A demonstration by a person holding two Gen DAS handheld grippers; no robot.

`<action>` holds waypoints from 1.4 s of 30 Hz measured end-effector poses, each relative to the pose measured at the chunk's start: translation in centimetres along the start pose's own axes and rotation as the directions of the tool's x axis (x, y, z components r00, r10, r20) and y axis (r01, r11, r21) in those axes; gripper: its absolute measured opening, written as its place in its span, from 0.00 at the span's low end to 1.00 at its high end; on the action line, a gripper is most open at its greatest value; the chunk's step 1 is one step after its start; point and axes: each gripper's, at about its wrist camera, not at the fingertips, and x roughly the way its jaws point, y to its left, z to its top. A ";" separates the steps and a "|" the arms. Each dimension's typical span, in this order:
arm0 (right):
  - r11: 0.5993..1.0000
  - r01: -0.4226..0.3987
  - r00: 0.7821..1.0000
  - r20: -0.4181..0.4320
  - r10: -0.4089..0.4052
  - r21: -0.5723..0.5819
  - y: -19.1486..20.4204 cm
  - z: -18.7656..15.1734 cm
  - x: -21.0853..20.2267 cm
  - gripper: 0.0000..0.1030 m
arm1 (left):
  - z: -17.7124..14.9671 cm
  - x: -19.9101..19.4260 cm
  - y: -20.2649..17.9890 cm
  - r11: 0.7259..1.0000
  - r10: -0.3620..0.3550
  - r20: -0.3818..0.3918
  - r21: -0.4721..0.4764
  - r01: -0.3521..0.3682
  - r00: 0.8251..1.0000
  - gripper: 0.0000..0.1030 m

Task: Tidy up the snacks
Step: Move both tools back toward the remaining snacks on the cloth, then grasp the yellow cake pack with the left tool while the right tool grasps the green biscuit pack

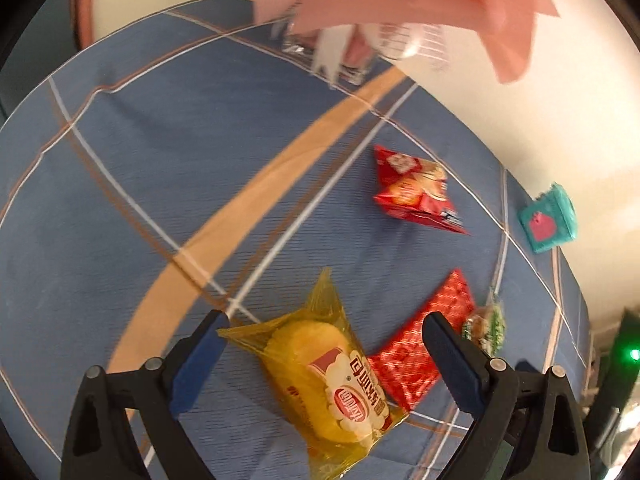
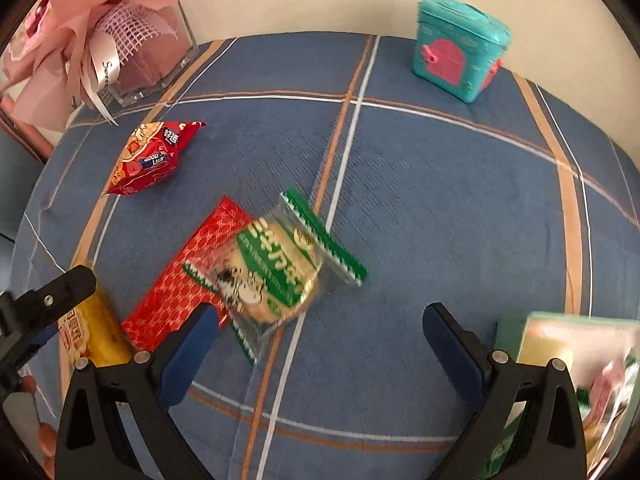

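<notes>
While both grippers hang apart, four snacks lie on the tablecloth (image 2: pixel 440 200).
Left gripper (image 1: pixel 324 328) straddles the yellow cake (image 1: pixel 332 376); right gripper (image 2: pixel 320 320) spread, gripping nothing; red packets: two.

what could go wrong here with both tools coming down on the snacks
The open left tool straddles the yellow cake packet, but one finger sits over the flat red foil packet and may pinch it too. The open right tool approaches the green-and-clear cracker packet, which overlaps that red packet and could drag it.
</notes>
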 end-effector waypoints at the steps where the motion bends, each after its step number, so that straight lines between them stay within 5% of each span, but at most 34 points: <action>1: 1.000 0.007 1.000 0.000 -0.007 -0.011 0.1 0.3 0.1 0.99 | 0.0 0.0 -0.2 1.000 0.007 -0.001 0.009 -0.007 1.000 0.95; 10: 0.997 0.005 1.000 -0.009 -0.006 -0.076 1.1 2.7 1.3 0.98 | 0.1 -0.7 0.8 0.996 0.092 -0.012 -0.007 -0.092 0.996 0.95; 16: 0.997 -0.030 0.999 -0.025 0.028 -0.070 1.6 3.0 1.8 0.72 | 0.0 -1.6 0.9 0.995 0.094 -0.009 -0.014 -0.094 0.996 0.95; 23: 0.997 -0.014 1.000 -0.026 0.012 -0.074 1.7 1.8 0.7 0.59 | -1.0 -1.4 0.1 0.998 0.066 -0.034 -0.014 -0.067 0.997 0.94; 32: 0.999 -0.018 0.999 -0.049 0.016 -0.045 1.1 -0.6 -0.4 0.58 | -2.4 0.0 0.3 0.999 0.034 -0.095 -0.034 -0.037 0.995 0.72; 37: 0.999 -0.018 0.999 -0.052 0.017 -0.032 0.4 -1.9 -1.1 0.58 | -2.8 -0.3 0.6 0.999 0.026 -0.089 -0.042 -0.030 0.996 0.50; 42: 1.000 -0.020 0.998 -0.057 0.020 0.000 -0.1 -3.0 -1.6 0.58 | -3.2 -1.4 0.8 0.999 0.018 -0.064 -0.045 -0.021 0.998 0.44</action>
